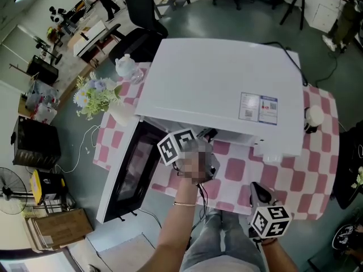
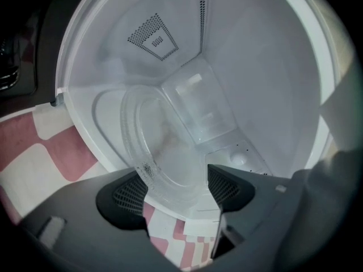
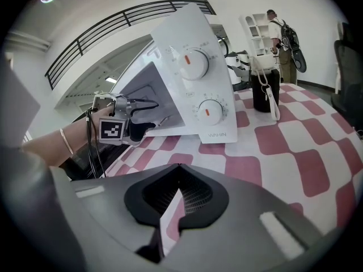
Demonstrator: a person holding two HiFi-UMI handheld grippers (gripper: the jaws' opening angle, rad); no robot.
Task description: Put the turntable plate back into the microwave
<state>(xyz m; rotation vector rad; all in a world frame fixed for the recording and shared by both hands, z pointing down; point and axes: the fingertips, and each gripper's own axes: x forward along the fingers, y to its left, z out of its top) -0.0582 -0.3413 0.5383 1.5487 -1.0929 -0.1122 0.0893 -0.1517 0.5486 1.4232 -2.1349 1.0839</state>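
The white microwave point(image 1: 221, 89) stands on a pink-and-white checked tablecloth point(image 1: 295, 180) with its door point(image 1: 127, 171) swung open to the left. My left gripper point(image 1: 198, 137) reaches into the oven's mouth. In the left gripper view the clear glass turntable plate point(image 2: 164, 146) lies inside the white cavity, its near rim between the jaws of my left gripper point(image 2: 178, 188). The pads stand wide apart and do not press on it. My right gripper point(image 1: 256, 188) hovers over the cloth in front of the oven, shut and holding nothing point(image 3: 178, 194). The right gripper view shows the microwave point(image 3: 187, 84) and my left gripper point(image 3: 133, 130).
A vase of flowers point(image 1: 93, 95) and a white pot point(image 1: 126, 66) stand left of the oven. A dark flask with a white strap point(image 3: 265, 89) is to its right. A person point(image 3: 281, 33) stands far behind. Office chairs, boxes and a fan surround the table.
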